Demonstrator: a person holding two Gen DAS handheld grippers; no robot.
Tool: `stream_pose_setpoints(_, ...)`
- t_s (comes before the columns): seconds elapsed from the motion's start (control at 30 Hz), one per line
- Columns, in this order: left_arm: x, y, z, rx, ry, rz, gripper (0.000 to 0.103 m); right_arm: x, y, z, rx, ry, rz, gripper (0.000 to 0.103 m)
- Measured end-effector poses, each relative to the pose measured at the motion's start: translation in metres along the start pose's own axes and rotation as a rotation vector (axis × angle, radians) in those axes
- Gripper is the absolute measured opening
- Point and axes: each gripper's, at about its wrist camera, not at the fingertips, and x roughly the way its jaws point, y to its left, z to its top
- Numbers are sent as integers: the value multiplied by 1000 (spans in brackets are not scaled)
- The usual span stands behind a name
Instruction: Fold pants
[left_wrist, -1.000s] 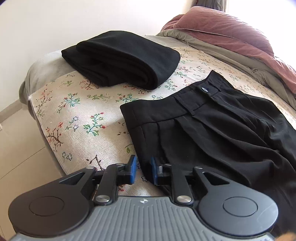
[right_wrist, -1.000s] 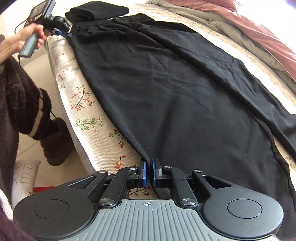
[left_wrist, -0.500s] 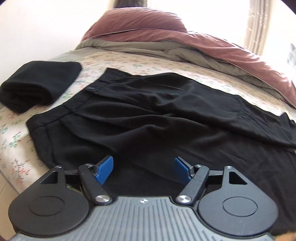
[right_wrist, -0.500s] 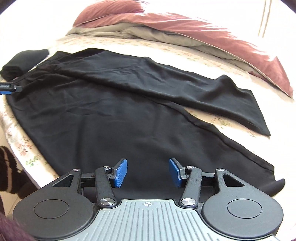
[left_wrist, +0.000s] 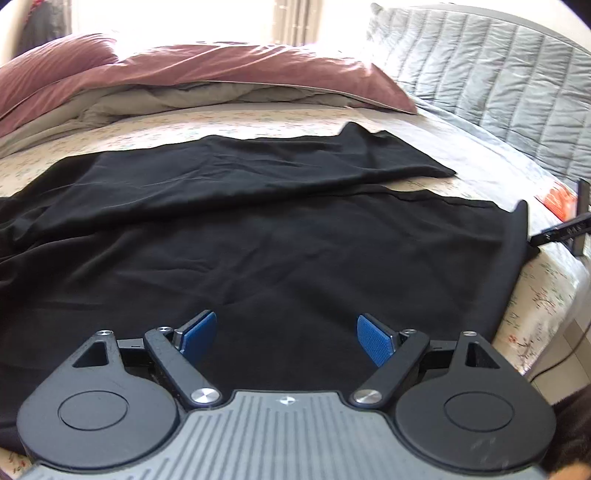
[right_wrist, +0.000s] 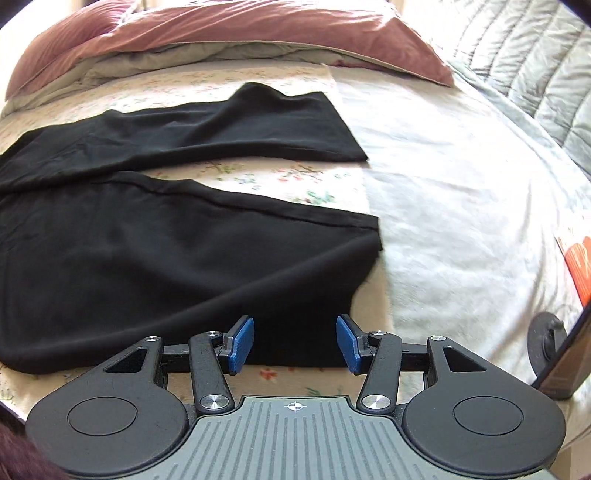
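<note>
— Where were the pants (left_wrist: 258, 251)?
— Spread flat across the bed (right_wrist: 443, 177), both legs apart, hems toward its quilted end.
— And the grippers?
— Left gripper (left_wrist: 284, 338) and right gripper (right_wrist: 294, 341) both gaped, holding nothing, above the near edge.

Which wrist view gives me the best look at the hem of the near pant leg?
Right wrist: the near leg's hem lies in full view just beyond the open right gripper. In the left wrist view the same hem sits far off at the right, foreshortened.
</note>
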Motion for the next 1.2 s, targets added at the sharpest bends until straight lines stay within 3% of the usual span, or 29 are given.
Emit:
stream_pose_setpoints(0.2, 11, -38, -8, 187, 17, -199, 93, 20, -24, -2, 107, 48, 94, 38)
stream_pose_setpoints(0.33, 12, -54, -17, 280, 56, -294, 92, 32, -17, 0, 95, 68, 58, 35)
stream_pose_setpoints(0.37, 14, -56, -19, 298, 71, -301, 91, 33, -15, 0, 104, 68, 46, 34)
stream_pose_setpoints(0.5, 21, -65, -27, 354, 88, -278, 86, 25, -12, 5, 106, 83, 4, 10)
stream_pose_setpoints(0.63, 22, -69, -26, 359, 77, -269, 80, -1, -16, 5, 87, 101, -27, 8)
stream_pose_setpoints(0.8, 19, -71, -24, 362, 77, -271, 74, -23, -18, -3, 3, 212, -92, 8)
stream_pose_setpoints(0.87, 18, -71, -24, 364, 78, -270, 72, -21, -12, -9, -48, 299, -103, 10)
stream_pose_setpoints(0.93, 18, -73, -25, 377, 76, -266, 72, -23, -8, -13, -81, 322, -138, 21)
stream_pose_setpoints(1.0, 18, -76, -27, 399, 71, -261, 72, -30, -7, -9, -82, 275, -158, 26)
stream_pose_setpoints(1.1, 19, -81, -29, 422, 56, -251, 69, -34, -9, 5, -15, 191, -120, 50)
stream_pose_setpoints(1.2, 21, -85, -29, 425, 35, -242, 55, -26, -9, 20, 25, 139, -144, 52)
